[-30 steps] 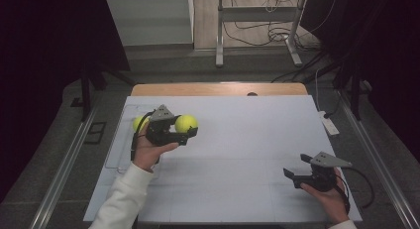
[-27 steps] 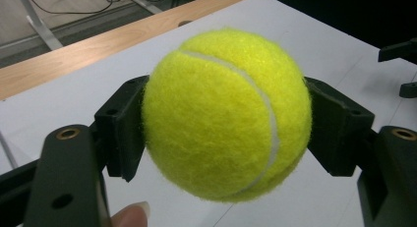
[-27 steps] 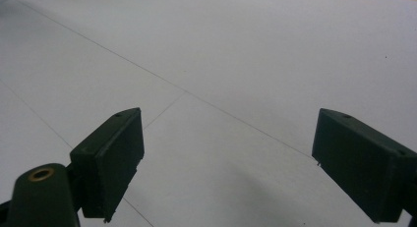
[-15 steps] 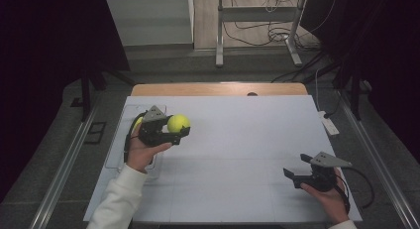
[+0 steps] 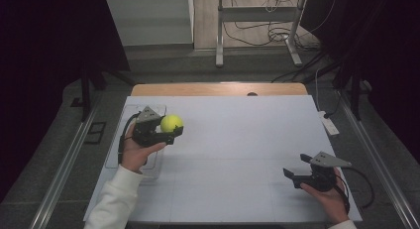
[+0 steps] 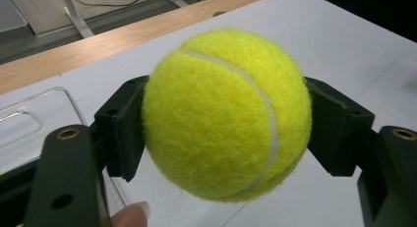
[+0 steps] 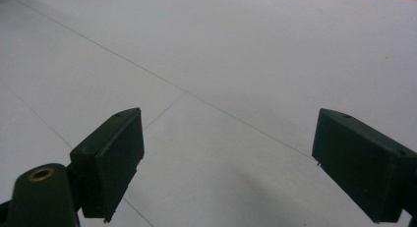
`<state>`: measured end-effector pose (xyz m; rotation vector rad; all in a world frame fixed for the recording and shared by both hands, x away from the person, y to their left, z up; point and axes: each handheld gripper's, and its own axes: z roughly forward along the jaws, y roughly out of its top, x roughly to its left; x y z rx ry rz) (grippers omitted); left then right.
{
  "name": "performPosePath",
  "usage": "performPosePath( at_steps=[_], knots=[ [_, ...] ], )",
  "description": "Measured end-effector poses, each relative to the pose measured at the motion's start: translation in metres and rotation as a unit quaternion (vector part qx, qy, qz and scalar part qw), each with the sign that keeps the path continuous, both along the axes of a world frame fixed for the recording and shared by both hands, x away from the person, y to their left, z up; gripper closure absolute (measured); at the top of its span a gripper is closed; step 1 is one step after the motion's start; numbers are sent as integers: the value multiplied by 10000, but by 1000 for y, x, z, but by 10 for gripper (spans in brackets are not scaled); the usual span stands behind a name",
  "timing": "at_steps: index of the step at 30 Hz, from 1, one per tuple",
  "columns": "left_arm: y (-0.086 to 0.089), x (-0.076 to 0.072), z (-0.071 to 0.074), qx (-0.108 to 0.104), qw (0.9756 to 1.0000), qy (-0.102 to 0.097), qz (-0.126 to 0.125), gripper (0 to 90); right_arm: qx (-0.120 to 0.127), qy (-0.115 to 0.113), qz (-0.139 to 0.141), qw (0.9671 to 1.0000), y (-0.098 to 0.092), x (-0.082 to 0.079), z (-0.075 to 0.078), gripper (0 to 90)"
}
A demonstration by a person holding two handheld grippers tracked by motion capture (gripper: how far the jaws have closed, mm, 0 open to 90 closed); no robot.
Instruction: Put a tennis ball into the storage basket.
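A yellow tennis ball (image 5: 171, 123) is clamped between the two black jaws of my left gripper (image 5: 167, 132), held above the left part of the white table (image 5: 237, 140). In the left gripper view the tennis ball (image 6: 221, 109) bulges between the pads (image 6: 123, 133), which press on both its sides; my left gripper (image 6: 226, 126) is shut on it. At the near right of the table my right gripper (image 5: 296, 168) stands open, low over the surface. Nothing lies between my right gripper's (image 7: 226, 158) jaws, just bare white table (image 7: 236, 55).
A clear plastic tray (image 5: 115, 148) lies on the table's left edge, under and behind my left hand; the tray (image 6: 34, 116) is seen beyond the ball. A wooden strip (image 5: 218, 89) runs along the table's far edge. A white power strip (image 5: 329, 125) sits off the right side.
My left gripper has swung the held ball a little to the left, toward the tray. A second yellow ball seen left of that hand earlier is now out of sight. The right gripper has stayed put.
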<state>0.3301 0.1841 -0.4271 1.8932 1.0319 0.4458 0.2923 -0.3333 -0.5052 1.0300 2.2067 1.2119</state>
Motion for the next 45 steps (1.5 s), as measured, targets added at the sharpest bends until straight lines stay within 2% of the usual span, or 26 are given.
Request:
performPosePath(
  at_steps=[16,29,38,45],
  knots=[
    [20,-4,-5,-11,9995,61,313,267,-31,28,-14,10000,0,1,-1,125],
    [47,-10,-12,-46,9978,188,638,267,15,21,-23,10000,-1,1,-1,125],
    [56,-14,-14,-41,9969,231,745,267,4,-12,-18,10000,0,-1,1,125],
    [61,-12,-18,23,9961,336,813,267,-3,11,-13,10000,0,1,0,125]
  ],
)
